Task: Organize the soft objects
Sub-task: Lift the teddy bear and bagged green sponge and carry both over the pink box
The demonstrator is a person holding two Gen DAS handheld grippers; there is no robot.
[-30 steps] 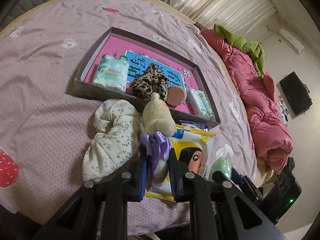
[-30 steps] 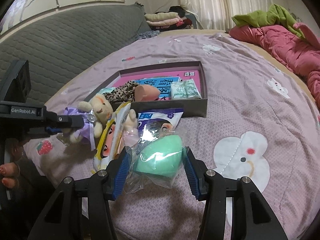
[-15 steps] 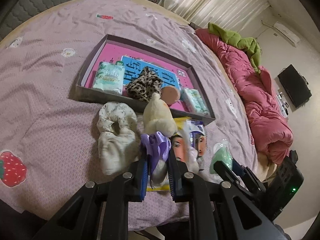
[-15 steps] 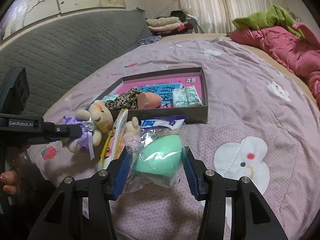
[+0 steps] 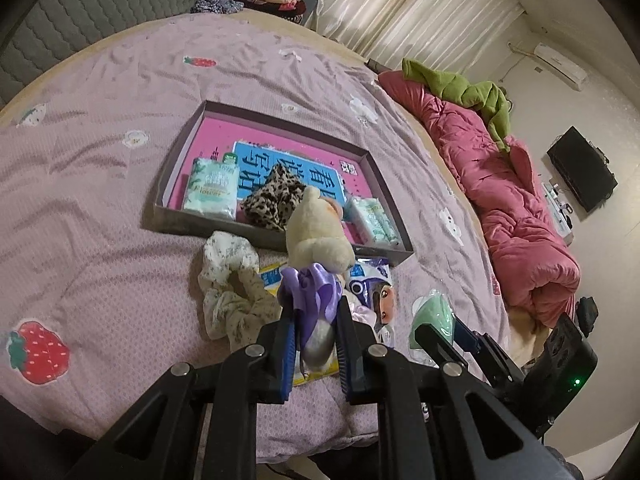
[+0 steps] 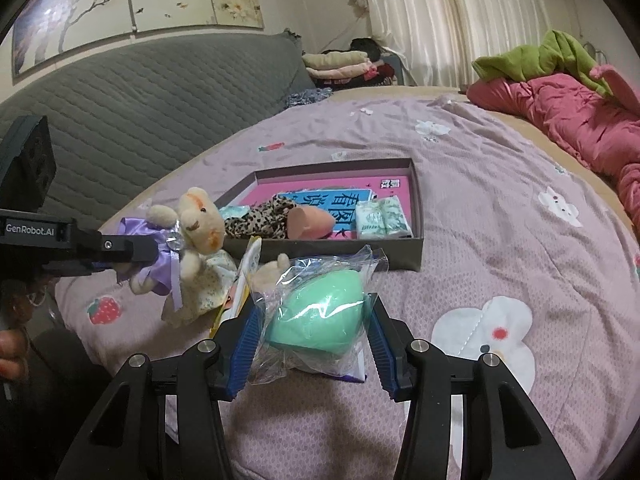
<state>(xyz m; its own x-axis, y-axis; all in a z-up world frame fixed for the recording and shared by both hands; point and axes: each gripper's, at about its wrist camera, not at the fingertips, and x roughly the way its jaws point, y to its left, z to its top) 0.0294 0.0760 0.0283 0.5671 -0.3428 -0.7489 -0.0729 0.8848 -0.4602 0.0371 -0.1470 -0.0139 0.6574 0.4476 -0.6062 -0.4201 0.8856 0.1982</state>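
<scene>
A bed (image 5: 100,208) under a lilac printed sheet carries a shallow box (image 5: 384,184); pink quilt (image 6: 568,120) and pale curtains (image 6: 460,20) lie behind. The left hand-held gripper (image 5: 316,344) clamps the plush bear (image 5: 316,236), now lifted higher than a second ago. The right hand-held gripper (image 6: 316,320) pinches the bagged green sponge (image 6: 320,312) before the box.

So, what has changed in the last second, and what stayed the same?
The left gripper has lifted the plush bear off the bed, and the snack packets beneath tipped. The right gripper raised the bagged green sponge a little. Both grips stayed shut; the box, its contents and the floral scrunchie did not move.
</scene>
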